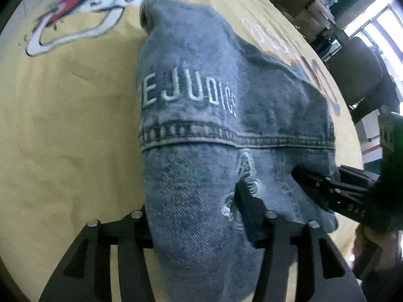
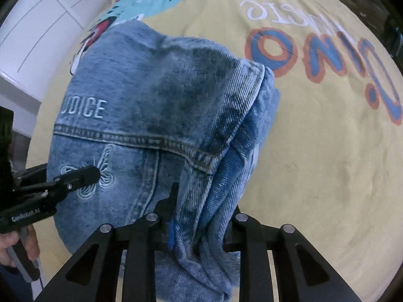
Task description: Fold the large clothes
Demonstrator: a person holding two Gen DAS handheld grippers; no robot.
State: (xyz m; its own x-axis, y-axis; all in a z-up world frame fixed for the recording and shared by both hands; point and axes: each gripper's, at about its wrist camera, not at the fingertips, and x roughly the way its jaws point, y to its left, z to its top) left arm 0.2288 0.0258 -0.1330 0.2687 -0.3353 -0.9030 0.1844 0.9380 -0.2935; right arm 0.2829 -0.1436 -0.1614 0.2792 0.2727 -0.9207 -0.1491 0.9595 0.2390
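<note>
1. Left gripper (image 1: 199, 226): I am seeing it at 6 o'clock in its own view, clenched on a thick fold of the jacket (image 1: 201, 115). One black finger (image 1: 249, 214) is showing at the cloth's right flank; the other is hidden under denim. In the right view the same gripper (image 2: 85, 173) is reaching in from 9 o'clock, its tip lying on the embroidered butterfly (image 2: 100, 171).

2. Right gripper (image 2: 199, 216): at 6 o'clock in its own view, I am watching it pinching the bunched edge of the jacket (image 2: 161, 100), denim spilling down between the linkage bars. In the left view it (image 1: 302, 176) is entering from 4 o'clock, its tip buried in the cloth.

3. Jacket: blue washed denim, held humped at centre frame, stretching toward 12 o'clock over the sheet (image 1: 65, 115). White stitched lettering (image 1: 191, 95) is running above a double seam (image 1: 226, 138).

4. Sheet: yellow, spread beneath the jacket, carrying a cartoon print (image 1: 75, 17) at 11 o'clock and blue-and-orange lettering (image 2: 327, 58) at 1 o'clock in the right view.

5. Far items: boxes (image 1: 312, 12) at 1 o'clock, a window (image 1: 377, 25) at 2 o'clock, and white cupboard doors (image 2: 45, 17) at 10 o'clock in the right view.
</note>
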